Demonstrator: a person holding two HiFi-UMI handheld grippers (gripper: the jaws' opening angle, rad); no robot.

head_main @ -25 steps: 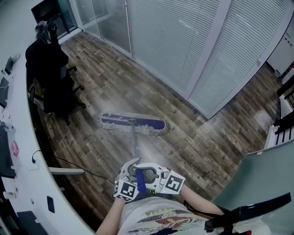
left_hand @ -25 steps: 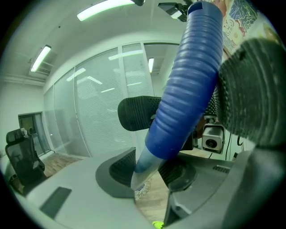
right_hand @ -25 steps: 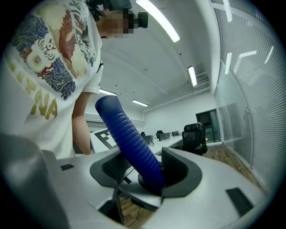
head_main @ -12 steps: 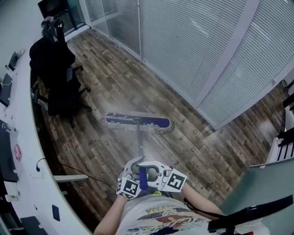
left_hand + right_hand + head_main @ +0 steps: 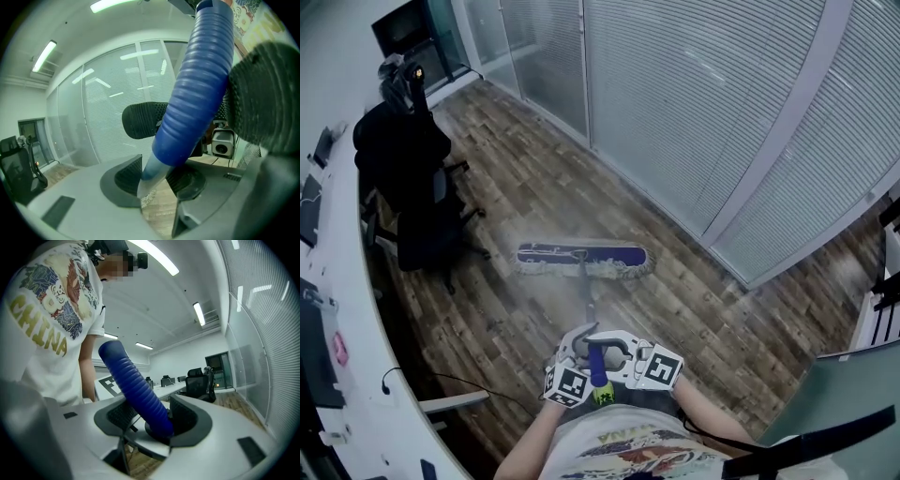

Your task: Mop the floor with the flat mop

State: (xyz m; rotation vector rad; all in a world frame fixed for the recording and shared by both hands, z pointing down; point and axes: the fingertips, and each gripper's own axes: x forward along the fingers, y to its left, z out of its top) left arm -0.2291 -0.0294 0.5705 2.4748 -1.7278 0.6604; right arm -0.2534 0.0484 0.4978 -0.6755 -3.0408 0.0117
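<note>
The flat mop head (image 5: 581,258), blue with a pale fringe, lies flat on the wood floor (image 5: 516,178) ahead of me. Its thin metal pole (image 5: 586,300) runs back to a ribbed blue grip (image 5: 596,364) at my waist. Both grippers hold that grip side by side. The left gripper (image 5: 578,345) is shut on the blue handle (image 5: 197,89), its jaws closing round it where the grip meets the pole. From the other side, the right gripper (image 5: 619,354) is shut on the blue handle (image 5: 138,392), with the grip's end sticking up past its jaws.
A black office chair (image 5: 417,202) with dark clothing over it stands left of the mop, beside a long curved white desk (image 5: 342,309). Glass partition walls with blinds (image 5: 694,103) close off the far side. A cable (image 5: 459,380) trails on the floor by the desk.
I have moved across the floor with the mop; the chair, desk and wall have shifted in view. The mop head has turned more square to me. Both grips are unchanged.
</note>
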